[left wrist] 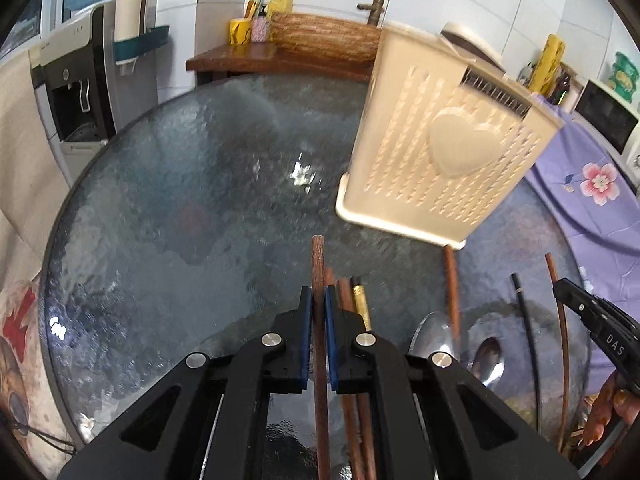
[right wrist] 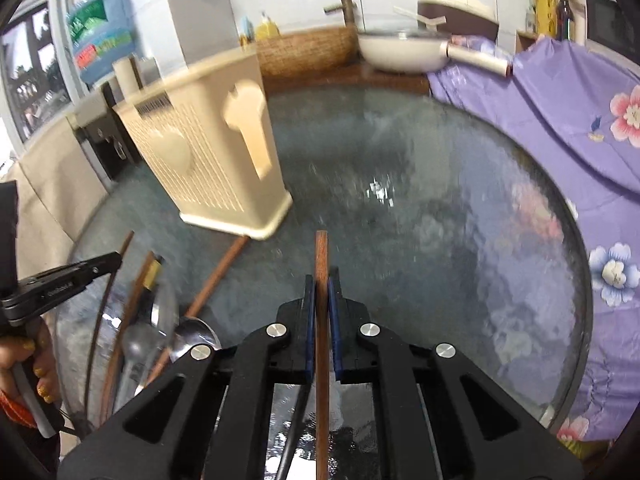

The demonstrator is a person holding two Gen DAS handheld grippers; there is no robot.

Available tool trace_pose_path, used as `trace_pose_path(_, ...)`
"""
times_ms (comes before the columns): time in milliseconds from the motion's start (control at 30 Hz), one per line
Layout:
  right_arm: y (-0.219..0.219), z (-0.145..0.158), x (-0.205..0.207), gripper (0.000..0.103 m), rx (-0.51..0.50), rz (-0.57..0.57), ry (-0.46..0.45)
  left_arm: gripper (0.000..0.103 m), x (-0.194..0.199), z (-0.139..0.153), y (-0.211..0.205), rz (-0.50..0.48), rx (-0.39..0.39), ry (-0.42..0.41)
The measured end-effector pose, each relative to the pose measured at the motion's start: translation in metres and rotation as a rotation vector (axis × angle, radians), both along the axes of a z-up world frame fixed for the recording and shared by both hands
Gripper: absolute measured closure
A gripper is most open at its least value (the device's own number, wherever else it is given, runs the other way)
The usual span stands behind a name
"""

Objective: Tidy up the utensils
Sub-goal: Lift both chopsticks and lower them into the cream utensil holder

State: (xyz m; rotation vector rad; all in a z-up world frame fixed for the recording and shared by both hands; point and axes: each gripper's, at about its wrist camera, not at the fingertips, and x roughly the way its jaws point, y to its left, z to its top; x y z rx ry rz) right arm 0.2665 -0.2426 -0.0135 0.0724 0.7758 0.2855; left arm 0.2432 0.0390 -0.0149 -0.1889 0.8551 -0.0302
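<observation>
My left gripper [left wrist: 319, 294] is shut on a brown wooden chopstick [left wrist: 318, 264] that sticks out forward above the glass table [left wrist: 180, 200]. My right gripper [right wrist: 321, 284] is shut on another brown chopstick [right wrist: 321, 256]. A cream plastic utensil holder [left wrist: 444, 144] with a heart on its side stands ahead and to the right in the left wrist view; it is ahead and to the left [right wrist: 208, 152] in the right wrist view. Several chopsticks [left wrist: 352, 300] and two metal spoons [left wrist: 486, 360] lie on the table near the grippers. The spoons [right wrist: 192, 336] also show in the right wrist view.
A purple flowered cloth [right wrist: 560, 120] covers the table's right side. A wooden counter [left wrist: 280, 56] with cups and a basket stands behind the table. A white pan [right wrist: 400, 50] sits at the back. A water dispenser [left wrist: 76, 92] stands at the left.
</observation>
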Motion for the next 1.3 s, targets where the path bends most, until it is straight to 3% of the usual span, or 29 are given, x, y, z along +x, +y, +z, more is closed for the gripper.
trace_pose_path(333,-0.013,0.077,-0.034,0.096,0.064,0.062,-0.225,0.097,-0.031,0.075,0.003,-0.049,-0.057,-0.181)
trace_pose_path(500,-0.021,0.103,-0.050,0.096,0.102,0.085,-0.266,0.097,-0.051,0.100,-0.002,-0.072,-0.067,-0.244)
trace_pose_path(1300,-0.019,0.152,-0.074,0.096,0.064,0.129,-0.370,0.097,-0.073,0.139,-0.004,-0.103,-0.044,-0.341)
